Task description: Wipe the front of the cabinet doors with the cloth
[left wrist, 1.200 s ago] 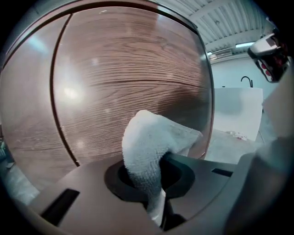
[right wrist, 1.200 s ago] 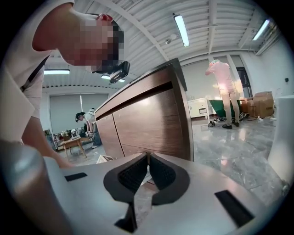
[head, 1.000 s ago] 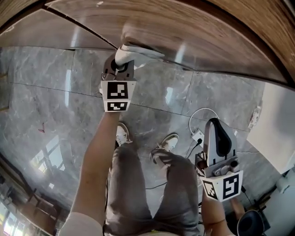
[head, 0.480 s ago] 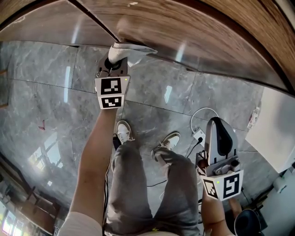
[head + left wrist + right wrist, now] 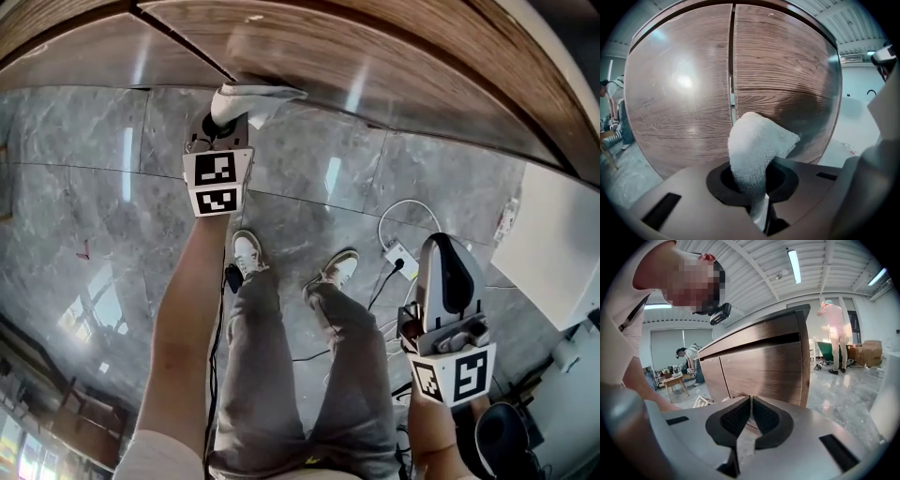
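Observation:
A white cloth (image 5: 754,150) is pinched in my left gripper (image 5: 751,180), which is shut on it. In the head view the cloth (image 5: 246,97) presses against the lower edge of the wooden cabinet doors (image 5: 375,66), just right of the dark seam between two doors. In the left gripper view the glossy doors (image 5: 684,93) fill the frame, with the seam straight ahead. My right gripper (image 5: 448,281) hangs low at my right side, away from the cabinet; its jaws (image 5: 750,416) are shut with nothing between them.
I stand on a grey marble floor (image 5: 84,187). A white cable and power strip (image 5: 401,255) lie by my right foot. A white panel (image 5: 553,262) stands at the right. Other people (image 5: 834,338) work in the background.
My left gripper has slid the cloth leftward along the bottom of the cabinet door, toward the seam. The right gripper has stayed where it was.

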Available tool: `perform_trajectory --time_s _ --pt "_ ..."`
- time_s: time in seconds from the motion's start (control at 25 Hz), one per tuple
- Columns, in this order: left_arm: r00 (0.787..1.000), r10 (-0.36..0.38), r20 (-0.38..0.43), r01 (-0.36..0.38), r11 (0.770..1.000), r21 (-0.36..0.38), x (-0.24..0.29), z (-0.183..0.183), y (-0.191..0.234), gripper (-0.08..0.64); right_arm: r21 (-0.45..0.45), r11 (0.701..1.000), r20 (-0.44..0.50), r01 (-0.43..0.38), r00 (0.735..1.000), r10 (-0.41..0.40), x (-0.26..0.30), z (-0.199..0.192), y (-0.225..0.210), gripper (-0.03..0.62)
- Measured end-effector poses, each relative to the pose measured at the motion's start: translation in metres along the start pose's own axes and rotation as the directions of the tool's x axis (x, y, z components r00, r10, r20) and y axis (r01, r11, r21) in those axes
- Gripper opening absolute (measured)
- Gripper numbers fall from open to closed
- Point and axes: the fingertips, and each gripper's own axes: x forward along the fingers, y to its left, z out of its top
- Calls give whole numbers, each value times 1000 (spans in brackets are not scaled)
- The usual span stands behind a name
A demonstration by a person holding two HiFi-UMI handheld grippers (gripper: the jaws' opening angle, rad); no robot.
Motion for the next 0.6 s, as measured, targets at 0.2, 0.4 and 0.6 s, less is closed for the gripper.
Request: perform_trajectory --time_s 0.2,0.4,0.6 --pt "999 -18 -46 19 1000 6 -11 3 -7 58 31 999 -19 28 999 -27 -15 8 -1 41" --pt "994 -44 -97 45 999 15 -32 21 -22 59 40 998 -19 51 999 -51 -32 37 -6 41" --pt "989 -74 -125 77 997 19 -67 52 -45 59 33 996 7 78 997 -78 -50 83 -10 41"
